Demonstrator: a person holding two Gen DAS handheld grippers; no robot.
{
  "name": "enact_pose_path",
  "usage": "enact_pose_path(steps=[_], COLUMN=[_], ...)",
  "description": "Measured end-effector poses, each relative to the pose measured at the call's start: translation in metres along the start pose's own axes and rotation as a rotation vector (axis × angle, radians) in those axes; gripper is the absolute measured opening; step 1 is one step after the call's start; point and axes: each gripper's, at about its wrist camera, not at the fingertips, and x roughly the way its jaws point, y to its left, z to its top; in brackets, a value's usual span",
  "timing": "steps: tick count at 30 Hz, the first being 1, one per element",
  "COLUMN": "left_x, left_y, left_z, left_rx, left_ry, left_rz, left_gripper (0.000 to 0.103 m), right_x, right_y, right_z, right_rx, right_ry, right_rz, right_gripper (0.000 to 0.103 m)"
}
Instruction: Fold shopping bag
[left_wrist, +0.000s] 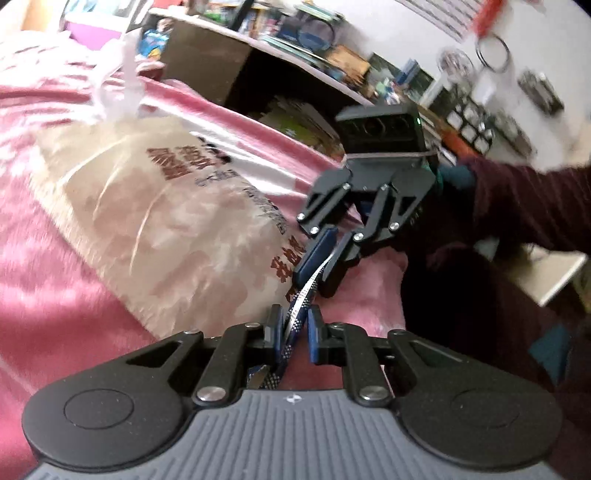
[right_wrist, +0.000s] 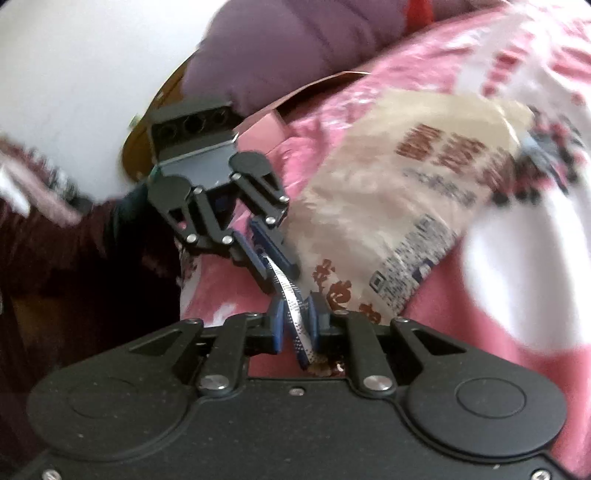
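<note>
Our two grippers meet nose to nose over the bed, and both are clamped on one blue-and-white patterned strip, the folded edge of the shopping bag. The left gripper (left_wrist: 295, 325) pinches the strip (left_wrist: 301, 295) between its blue pads at the near end; the right gripper (left_wrist: 330, 254), facing us from beyond, is closed on the far end of the same strip. From the right wrist view the roles swap: the right gripper (right_wrist: 295, 317) bites the strip (right_wrist: 291, 295) close in, and the left gripper (right_wrist: 267, 254) holds it further off.

The shopping bag (left_wrist: 177, 218) itself, one beige translucent sheet with red and dark print, lies spread on the pink bedcover (left_wrist: 55, 288), to the left of the grippers in the left wrist view. We see one dark-sleeved arm (left_wrist: 524, 206) behind the right gripper.
</note>
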Motion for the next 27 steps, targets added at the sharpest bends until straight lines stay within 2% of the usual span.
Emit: enact_pose_path(steps=[4, 12, 15, 18, 20, 23, 27], left_x=[-0.003, -0.011, -0.017, -0.030, -0.041, -0.052, -0.020], left_y=[0.005, 0.012, 0.008, 0.002, -0.011, -0.038, -0.065], left_z=[-0.003, -0.015, -0.017, -0.016, -0.014, -0.009, 0.002], left_rx=[-0.072, -0.187, -0.190, -0.192, -0.153, -0.062, 0.047], left_ry=[-0.021, -0.087, -0.111, -0.154, -0.191, -0.267, -0.243], left_rz=[0.008, 0.025, 0.062, 0.149, 0.243, 0.289, 0.361], left_gripper=[0.015, 0.016, 0.017, 0.018, 0.018, 0.018, 0.018], right_x=[0.002, -0.010, -0.012, -0.010, -0.009, -0.003, 0.002], right_y=[-0.005, -0.006, -0.011, -0.018, -0.024, -0.024, -0.026], right_z=[-0.002, -0.008, -0.006, 0.001, 0.006, 0.014, 0.014], right_rx=[0.139, 0.322, 0.374, 0.463, 0.519, 0.555, 0.576], right_ry=[-0.054, -0.100, -0.090, -0.060, -0.036, 0.004, 0.011], right_rz=[-0.019, -0.023, -0.031, -0.046, -0.058, -0.083, -0.088], right_gripper=[0.009, 0.009, 0.009, 0.009, 0.007, 0.007, 0.007])
